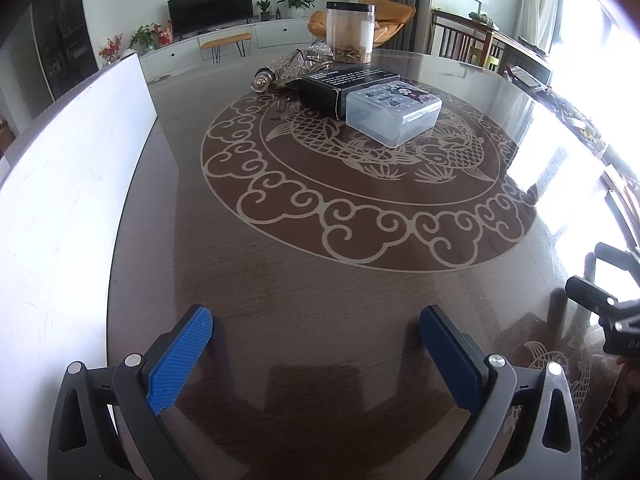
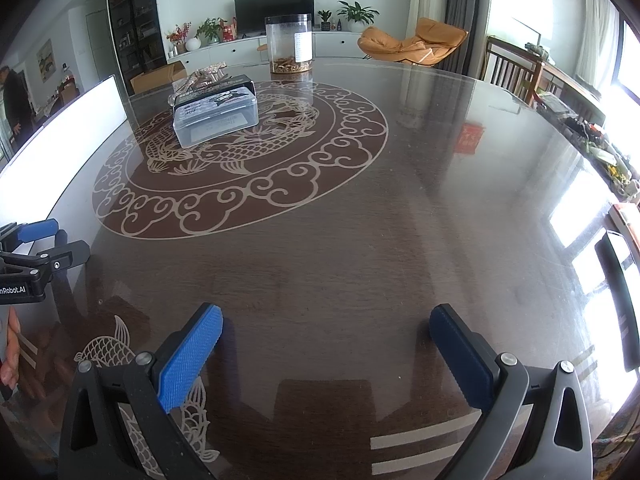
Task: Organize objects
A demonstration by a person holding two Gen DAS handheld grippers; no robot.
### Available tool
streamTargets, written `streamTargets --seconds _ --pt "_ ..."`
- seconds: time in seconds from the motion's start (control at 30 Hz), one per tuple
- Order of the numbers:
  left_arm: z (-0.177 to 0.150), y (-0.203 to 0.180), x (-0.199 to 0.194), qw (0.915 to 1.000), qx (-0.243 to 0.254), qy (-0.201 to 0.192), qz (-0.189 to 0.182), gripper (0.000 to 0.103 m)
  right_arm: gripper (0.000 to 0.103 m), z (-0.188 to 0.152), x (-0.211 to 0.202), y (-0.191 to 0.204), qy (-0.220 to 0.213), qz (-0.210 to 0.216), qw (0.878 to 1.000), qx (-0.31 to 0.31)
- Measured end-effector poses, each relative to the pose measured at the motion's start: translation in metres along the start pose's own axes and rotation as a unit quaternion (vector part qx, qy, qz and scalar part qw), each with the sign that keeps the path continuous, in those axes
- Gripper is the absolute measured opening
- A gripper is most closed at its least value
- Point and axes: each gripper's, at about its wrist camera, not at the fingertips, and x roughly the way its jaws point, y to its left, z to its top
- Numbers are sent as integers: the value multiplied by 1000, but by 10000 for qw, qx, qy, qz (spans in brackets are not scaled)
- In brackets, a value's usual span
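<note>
The clear box touches the black box, so my spread, empty grippers risk shoving both on slick glass

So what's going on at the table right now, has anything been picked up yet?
Nothing is held yet. A person holds both grippers low over the near edge of the dark round table: the left gripper and the right gripper are both open and empty. The items sit grouped far across the table: a clear plastic box touching a black carton behind it, a sparkly silver item, and a clear jar with a black lid farther back. A white board stands along the left.
</note>
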Motion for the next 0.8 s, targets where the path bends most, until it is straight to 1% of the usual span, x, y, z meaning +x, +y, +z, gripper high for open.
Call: streamTargets --seconds 0.07,0.1,0.17,0.2,0.27,0.33,0.43,0.47,0.5,0.53,0.57,0.6,0.63,0.7,0.8 --pt "0 0 0 10000 2 1 0 103 103 20 10 3 445 105 9990 -13" --pt "0 0 0 10000 0 0 -1 103 103 35 16 7 626 369 9974 11" --pt "0 0 0 10000 7 1 6 103 103 63 22 15 637 778 9949 49" --pt "0 0 0 10000 7 0 7 103 103 83 25 24 548 824 9951 -58" --pt "0 0 0 10000 2 -2 10 103 103 124 35 48 385 707 9953 -535" --pt "0 0 0 10000 1 -2 10 103 103 165 50 77 277 587 9928 -1006" --pt "0 0 0 10000 -1 -2 11 103 103 203 77 113 450 661 9888 -1261" --pt "0 0 0 10000 -1 -2 11 103 103 208 84 123 482 615 9873 -1384" --pt "0 0 0 10000 -1 -2 11 103 103 209 93 138 480 438 9832 -1706" --pt "0 0 0 10000 -1 -2 11 103 103 206 98 146 465 244 9791 -1967" --pt "0 0 0 10000 -1 -2 12 103 103 201 103 151 433 -45 9742 -2213" --pt "0 0 0 10000 -2 -2 11 103 103 196 105 147 373 -256 9722 -2298" --pt "0 0 0 10000 -3 -2 11 103 102 192 104 137 316 -255 9744 -2210" --pt "0 0 0 10000 -6 -3 11 103 102 179 97 100 238 -133 9841 -1754" --pt "0 0 0 10000 -9 -3 11 103 102 159 89 46 337 -216 9916 -1228"
